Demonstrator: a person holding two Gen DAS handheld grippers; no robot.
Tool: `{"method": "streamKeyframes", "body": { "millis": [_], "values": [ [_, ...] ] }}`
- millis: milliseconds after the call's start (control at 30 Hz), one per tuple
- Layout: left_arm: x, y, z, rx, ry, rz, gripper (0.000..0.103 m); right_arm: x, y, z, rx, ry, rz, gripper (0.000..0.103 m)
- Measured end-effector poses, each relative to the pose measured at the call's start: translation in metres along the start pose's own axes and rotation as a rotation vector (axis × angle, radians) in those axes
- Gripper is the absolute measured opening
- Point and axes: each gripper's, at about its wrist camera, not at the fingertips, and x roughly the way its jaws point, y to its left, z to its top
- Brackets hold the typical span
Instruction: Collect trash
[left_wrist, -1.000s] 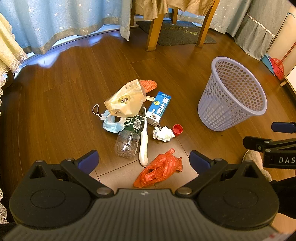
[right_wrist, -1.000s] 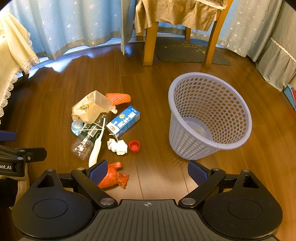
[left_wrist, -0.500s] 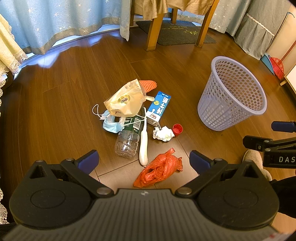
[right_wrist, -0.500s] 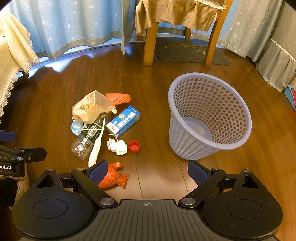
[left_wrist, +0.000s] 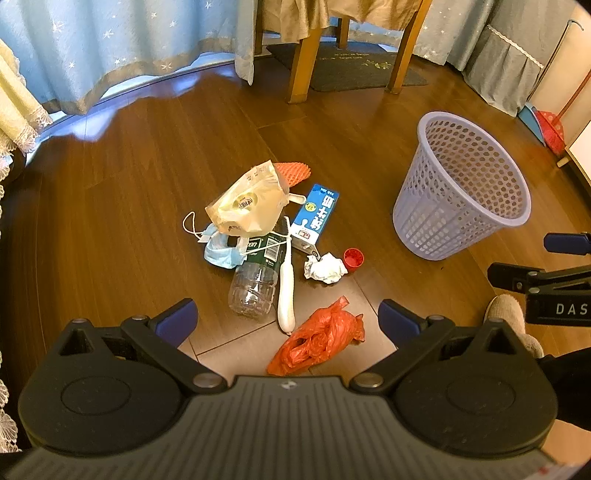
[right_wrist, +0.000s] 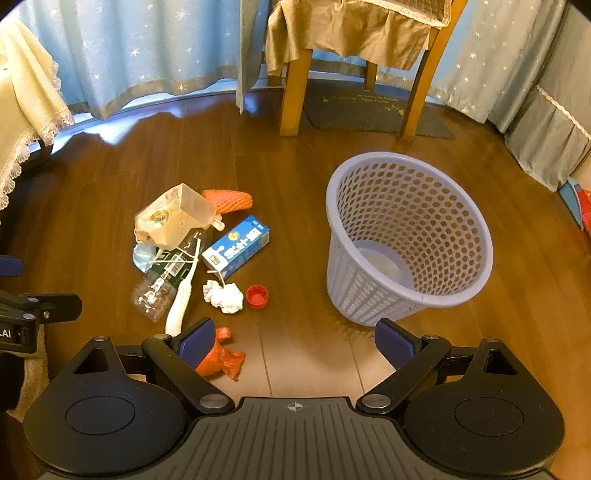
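Both tongs hang released above a wooden floor, left tongs (left_wrist: 287, 320) over an orange plastic bag (left_wrist: 317, 339) and right tongs (right_wrist: 294, 341) w/ nothing between the pads. Just beyond lies a trash pile: clear bottle (left_wrist: 255, 284), white toothbrush (left_wrist: 285, 291), crumpled tissue (right_wrist: 223, 296), red cap (right_wrist: 257, 296), blue milk carton (right_wrist: 236, 246). A lavender mesh basket (right_wrist: 406, 236) stands upright & apart to the right, chair legs (right_wrist: 291, 96) farther back.
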Motion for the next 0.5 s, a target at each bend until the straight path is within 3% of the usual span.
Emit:
{"method": "streamKeyframes", "body": {
  "millis": [300, 500],
  "values": [
    [0.001, -0.001, 0.001, 0.049, -0.015, 0.0, 0.102, 0.001, -0.007, -0.003, -0.037, -0.019, -0.023, 0.091],
    [0.003, 0.001, 0.004, 0.074, -0.029, -0.006, 0.102, 0.01, -0.016, 0.002, -0.098, -0.04, -0.035, 0.08]
  ]
}}
